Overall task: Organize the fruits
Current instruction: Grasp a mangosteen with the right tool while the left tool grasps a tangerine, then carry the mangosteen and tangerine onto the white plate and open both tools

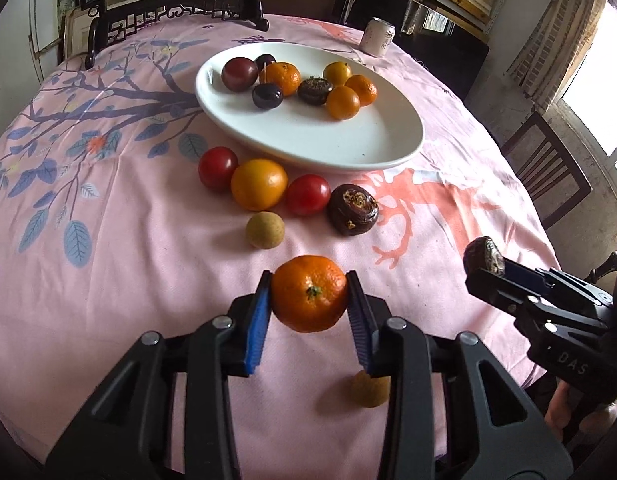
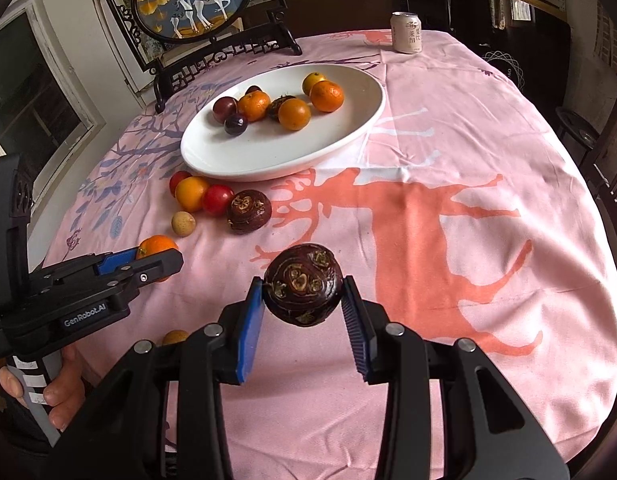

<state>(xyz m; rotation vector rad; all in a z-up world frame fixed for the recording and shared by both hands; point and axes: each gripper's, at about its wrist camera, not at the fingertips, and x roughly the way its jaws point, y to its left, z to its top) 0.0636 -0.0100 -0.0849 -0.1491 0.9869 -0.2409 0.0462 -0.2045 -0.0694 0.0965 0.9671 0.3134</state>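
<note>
The left gripper (image 1: pixel 309 292) pinches a mandarin (image 1: pixel 309 293) between its blue pads (image 1: pixel 257 320), one pad at 9 o'clock and one at 3 o'clock of the fruit, stem end toward the camera. The fruit hangs just above the pink tablecloth (image 1: pixel 108 280); its shadow lies below it, beside a small tan longan (image 1: pixel 370 390) at about 5 o'clock.

The right gripper (image 2: pixel 303 286) pinches a dark brown water chestnut (image 2: pixel 303 285) in the same way, pads at 9 and 3 o'clock, also lifted off the cloth.

Handling, as I judge it: the mandarin is light, w/ soft peel that gives a little, so a moderate squeeze across the widest part is enough; too much would bruise it. It is round, so it may roll when it is put down. The water chestnut looks hard and a bit glossy, approx. the same size; it can take a firmer grip but might slip if held off centre.

Pose: both grippers point down and forward at the table, side by side. From the left wrist the right gripper is at 3 o'clock; a hand (image 2: pixel 62 396) holds the left gripper's handle.

The white oval plate (image 1: pixel 384 136), w/ several fruits already on it, is at 12 o'clock, well apart from both grippers. More fruits wait on the cloth between.
</note>
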